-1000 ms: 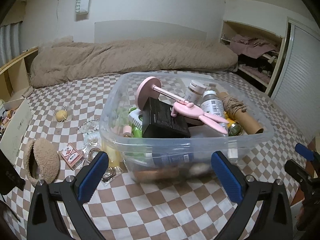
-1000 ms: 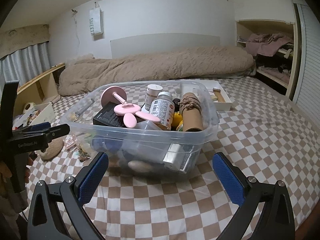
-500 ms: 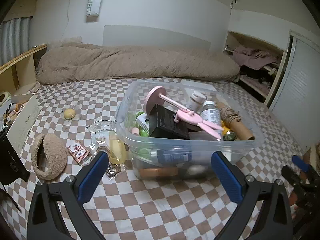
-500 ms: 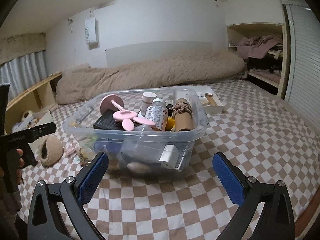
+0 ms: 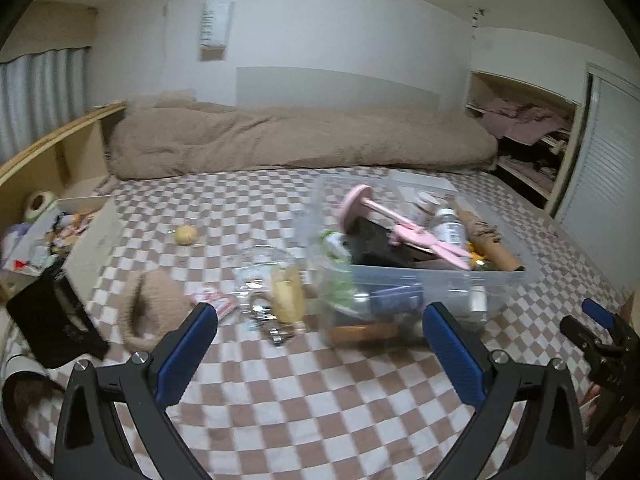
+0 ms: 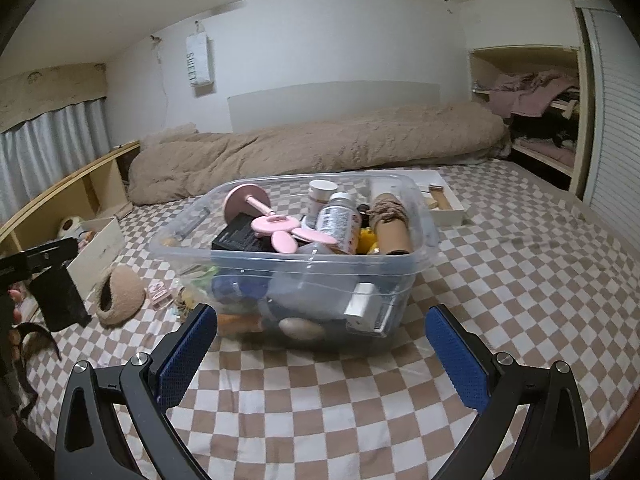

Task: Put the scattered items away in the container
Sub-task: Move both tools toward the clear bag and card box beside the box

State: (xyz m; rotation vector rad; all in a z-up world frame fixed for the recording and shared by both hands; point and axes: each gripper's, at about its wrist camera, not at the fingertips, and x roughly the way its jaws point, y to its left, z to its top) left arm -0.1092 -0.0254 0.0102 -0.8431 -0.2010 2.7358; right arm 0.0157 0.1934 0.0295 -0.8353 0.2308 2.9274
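A clear plastic container (image 6: pixel 296 264) sits mid-bed on the checkered bedspread (image 6: pixel 500 300), already crowded with items. Left of it, a fuzzy slipper (image 5: pixel 156 300), card packet (image 5: pixel 214 300) and yellow ball (image 5: pixel 186 234) remain loose. Left gripper (image 5: pixel 320 352) and right gripper (image 6: pixel 322 354) are empty, jaws apart.

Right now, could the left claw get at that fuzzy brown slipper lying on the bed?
Probably yes. The left claw is open and holds nothing, and the fuzzy slipper lies just ahead on its left side, with only bare checkered bedspread between them.
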